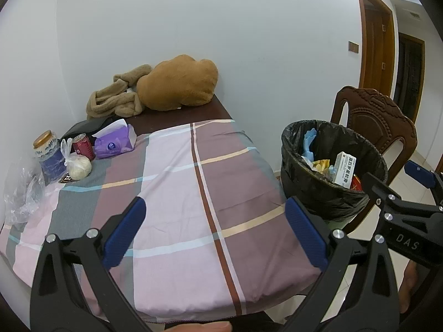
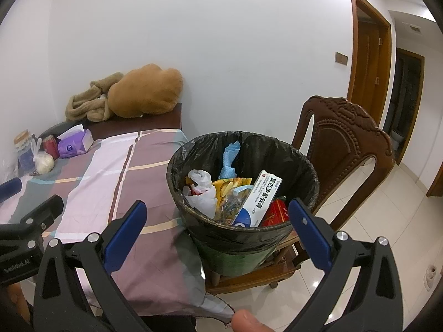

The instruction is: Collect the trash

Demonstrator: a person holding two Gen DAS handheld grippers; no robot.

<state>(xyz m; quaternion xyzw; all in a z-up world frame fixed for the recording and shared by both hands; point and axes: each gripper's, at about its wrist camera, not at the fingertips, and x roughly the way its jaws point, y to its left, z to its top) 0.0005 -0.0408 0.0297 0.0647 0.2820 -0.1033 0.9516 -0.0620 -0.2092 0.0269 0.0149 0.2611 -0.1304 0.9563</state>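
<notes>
At the far left of the tabletop (image 1: 171, 188), which carries a checked cloth (image 1: 235, 221), lies a clear bag (image 1: 22, 193). Next to it stand a jar (image 1: 47, 149) with a gold lid, a knotted white bag (image 1: 79, 166) and a red can (image 1: 84, 146), close together, with a purple tissue pack (image 1: 115, 144) just right of the can. Behind them, against the wall, a beige towel (image 1: 116, 96) lies bunched beside a brown plush (image 1: 180, 85).

The left tool (image 1: 216, 232) hovers over the bare middle of the cloth, its blue pads (image 1: 126, 235) spread wide and holding nothing.

Right of the tabletop's edge a bin (image 2: 243, 238) lined with a black bag stands on the seat of a carved wooden chair (image 2: 346, 144). The trash sits inside it: a white crumpled bag (image 2: 202, 193), a blue cloth (image 2: 229, 160), a yellow snack wrapper (image 2: 227, 188), a white box (image 2: 259, 199) with blue print leaning upward, and a red packet (image 2: 275, 211).

The right tool (image 2: 217, 235) hangs just before the bin's near rim, released, with nothing between its pads (image 2: 313, 238). A fingertip (image 2: 246, 321) shows at the lower edge of the right view.

Farther right are a tiled floor (image 2: 387, 221) and wooden doors (image 2: 368, 55).
</notes>
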